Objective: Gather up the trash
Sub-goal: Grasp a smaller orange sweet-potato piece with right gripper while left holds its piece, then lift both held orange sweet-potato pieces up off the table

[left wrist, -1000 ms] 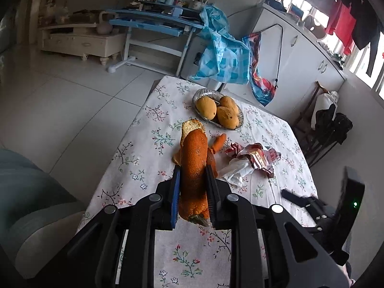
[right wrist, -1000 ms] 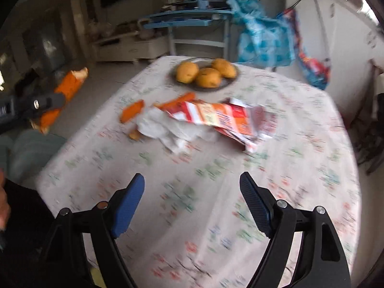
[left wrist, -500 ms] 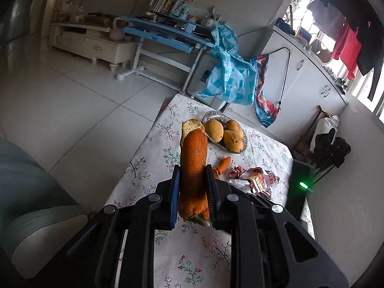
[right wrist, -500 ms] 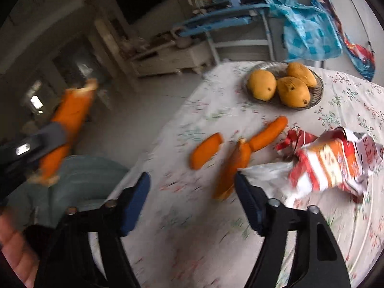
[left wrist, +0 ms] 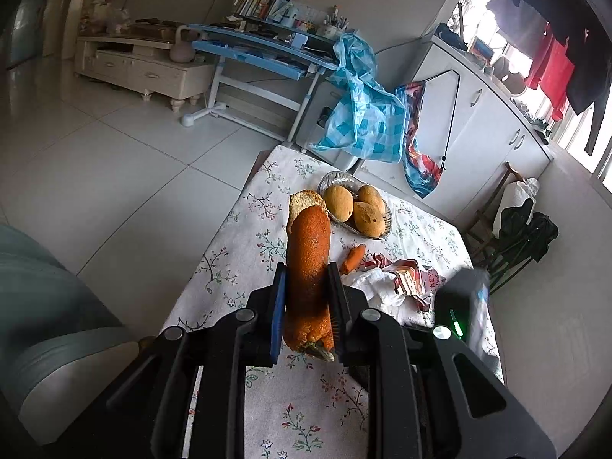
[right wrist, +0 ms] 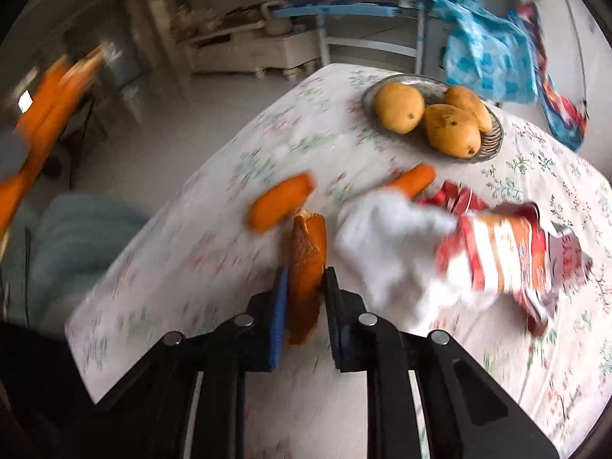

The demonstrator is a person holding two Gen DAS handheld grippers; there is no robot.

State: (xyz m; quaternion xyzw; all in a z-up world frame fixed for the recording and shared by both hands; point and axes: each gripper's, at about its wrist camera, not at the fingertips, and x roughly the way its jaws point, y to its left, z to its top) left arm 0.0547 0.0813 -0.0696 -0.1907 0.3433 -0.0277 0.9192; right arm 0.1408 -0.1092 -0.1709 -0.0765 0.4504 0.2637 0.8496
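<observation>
peel strip (right wrist: 306, 264) at lower centre now sits pinched in the right gripper (right wrist: 304, 306), whose jaws have just been closing onto it. left gripper (left wrist: 306, 302) clamps another orange peel (left wrist: 308, 267) above the floral tablecloth (left wrist: 237, 244); wrapper (right wrist: 497, 256) remains.

On the worktop (right wrist: 214, 252), the fruit bowl (right wrist: 493, 141) lies behind two peels (right wrist: 281, 201), wrappers (right wrist: 497, 260) to their right.
</observation>
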